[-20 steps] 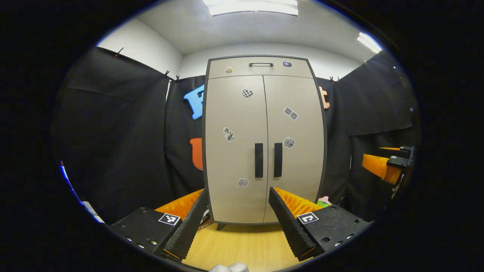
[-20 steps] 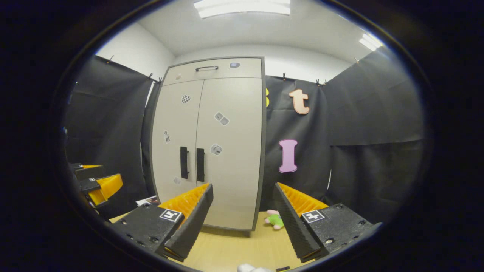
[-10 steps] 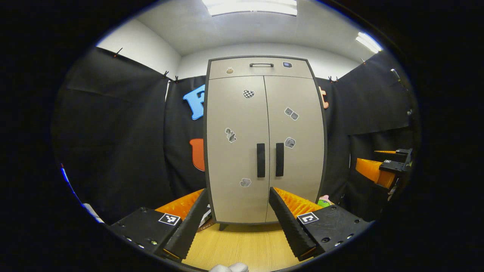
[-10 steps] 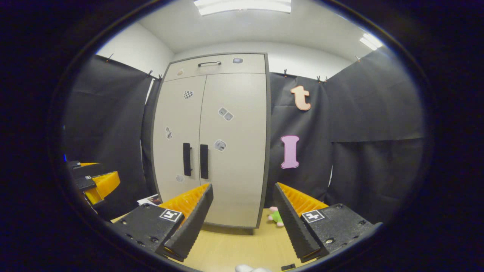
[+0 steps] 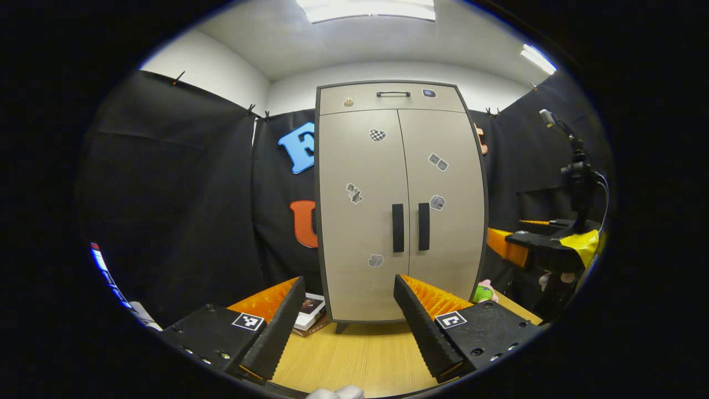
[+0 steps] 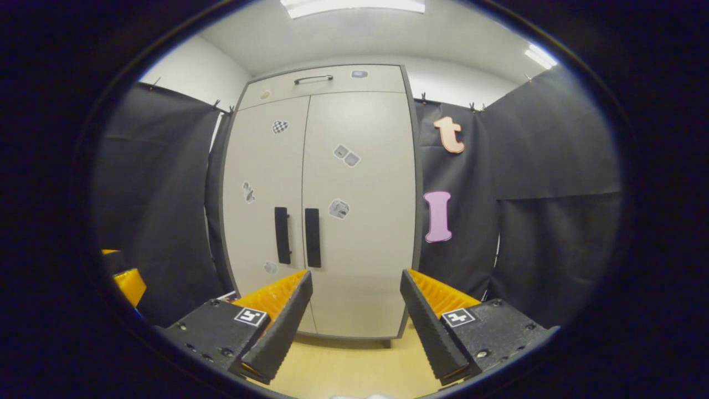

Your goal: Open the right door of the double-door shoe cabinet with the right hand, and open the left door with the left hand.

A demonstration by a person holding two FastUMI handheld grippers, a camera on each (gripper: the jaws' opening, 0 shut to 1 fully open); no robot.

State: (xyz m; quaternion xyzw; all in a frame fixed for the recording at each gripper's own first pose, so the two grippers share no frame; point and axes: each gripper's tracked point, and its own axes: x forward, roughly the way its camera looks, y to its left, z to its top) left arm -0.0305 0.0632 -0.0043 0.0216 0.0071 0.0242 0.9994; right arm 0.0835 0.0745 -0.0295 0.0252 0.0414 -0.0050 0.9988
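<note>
A: Where is the tall beige double-door shoe cabinet (image 6: 318,205) placed, and what is held at present?

B: It is seen standing upright on the light wooden floor (image 5: 360,360) against the black cloth wall, both doors shut. Nothing is held. The right gripper (image 6: 356,310) is spread wide and empty, well short of the cabinet; the left gripper (image 5: 343,316) is likewise wide open and empty.

A: Which part is to be taken first?

B: The right door's black vertical bar handle (image 6: 312,238) is judged to be the target for the right gripper. It sits just beside the left door's matching black handle (image 6: 282,235), so the fingers should be aimed carefully to avoid catching both.

A: How is the grasp best made?

B: The jaws are best centred on the bar, one finger on each side, at mid-height. Closure should be made only once the bar is fully between the fingers. The pull should then be led along an arc about the outer hinge edge, not straight back.

A: And the left side?

B: The left door handle (image 5: 397,228) is left for the left gripper, which should be kept clear of the right door's swing.
</note>
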